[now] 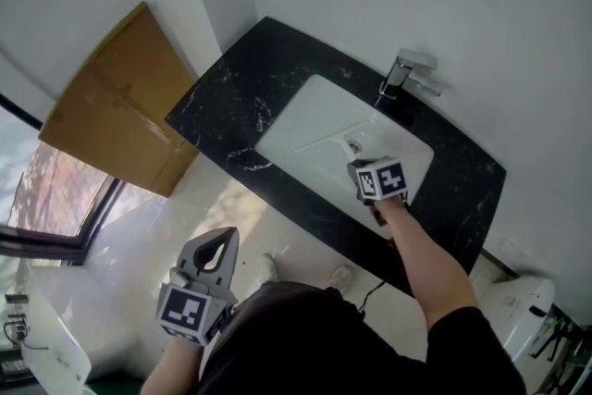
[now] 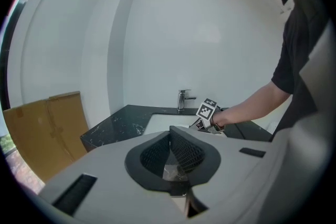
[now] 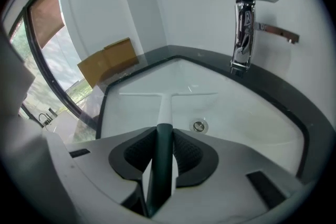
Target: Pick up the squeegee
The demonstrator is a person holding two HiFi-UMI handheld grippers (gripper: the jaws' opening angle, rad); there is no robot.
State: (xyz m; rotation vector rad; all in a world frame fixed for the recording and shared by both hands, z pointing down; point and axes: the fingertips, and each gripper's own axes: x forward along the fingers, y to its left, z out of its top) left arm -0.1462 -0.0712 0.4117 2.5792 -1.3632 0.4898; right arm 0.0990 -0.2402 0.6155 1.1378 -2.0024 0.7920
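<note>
**While the right gripper clamps the squeegee**

Its jaws grip the handle. The blade sits ahead, inside the sink rim, faucet beyond. Only the left gripper view shows the left gripper jaws pinched shut, empty, short of the surface edge.

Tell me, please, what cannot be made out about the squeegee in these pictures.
- Right gripper view: whether the squeegee blade touches the sink; white on white.
- Head view: its handle is hidden under the right gripper; the blade barely shows.
- Left gripper view: the squeegee is hidden behind the hand.
</note>
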